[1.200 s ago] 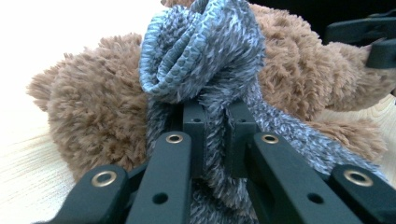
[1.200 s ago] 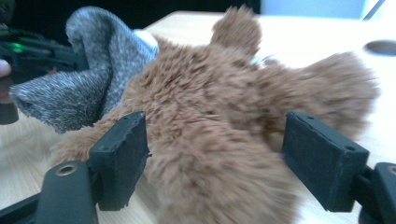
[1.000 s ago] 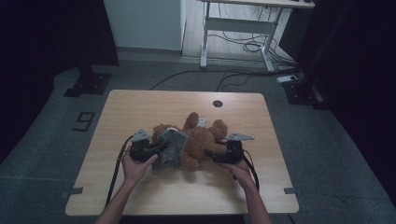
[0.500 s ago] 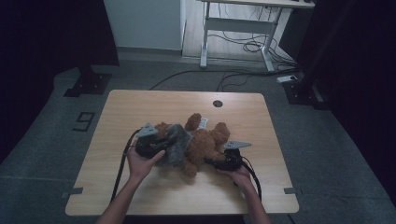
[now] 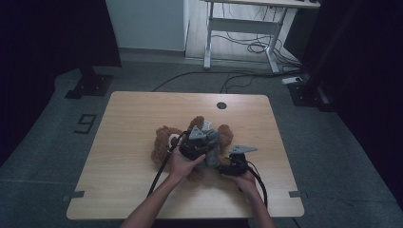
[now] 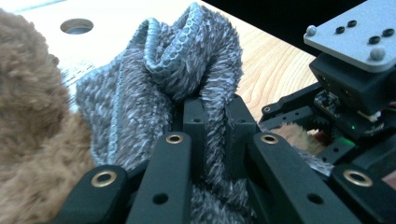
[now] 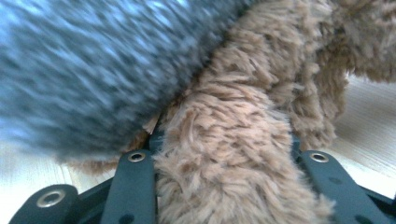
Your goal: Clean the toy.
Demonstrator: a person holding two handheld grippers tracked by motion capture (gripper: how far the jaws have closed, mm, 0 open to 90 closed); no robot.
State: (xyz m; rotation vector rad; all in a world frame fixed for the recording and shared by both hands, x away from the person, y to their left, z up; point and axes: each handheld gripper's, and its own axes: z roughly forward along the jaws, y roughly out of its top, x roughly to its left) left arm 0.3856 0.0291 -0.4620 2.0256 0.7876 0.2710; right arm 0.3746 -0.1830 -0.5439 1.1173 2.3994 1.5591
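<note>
Left gripper seen from the high view over the middle of the wooden table, held in the left hand, jaws pinched on a bunch of grey knitted cloth. Lies across a brown teddy bear sprawled on the tabletop, head end toward the left of that view, limbs poking out beyond the gripper toward a round cable hole. Right gripper low and just beside the cloth, gripped by the right hand, grey three-cornered plate on top, black cable trailing back toward the near edge.

From the left gripper view: jaws nearly together, clamping a fold of grey knitted cloth, which bulges upward above the tips. Brown fur of the teddy bear pressed against the cloth at left. Right gripper's body farther off at right, with its plate above. Pale table behind.

From the right gripper view: jaws just closed partway, now set against both sides of a thick brown furry limb of the teddy bear. Blurred grey cloth lying over the upper left, touching the fur. Light tabletop at right.
</note>
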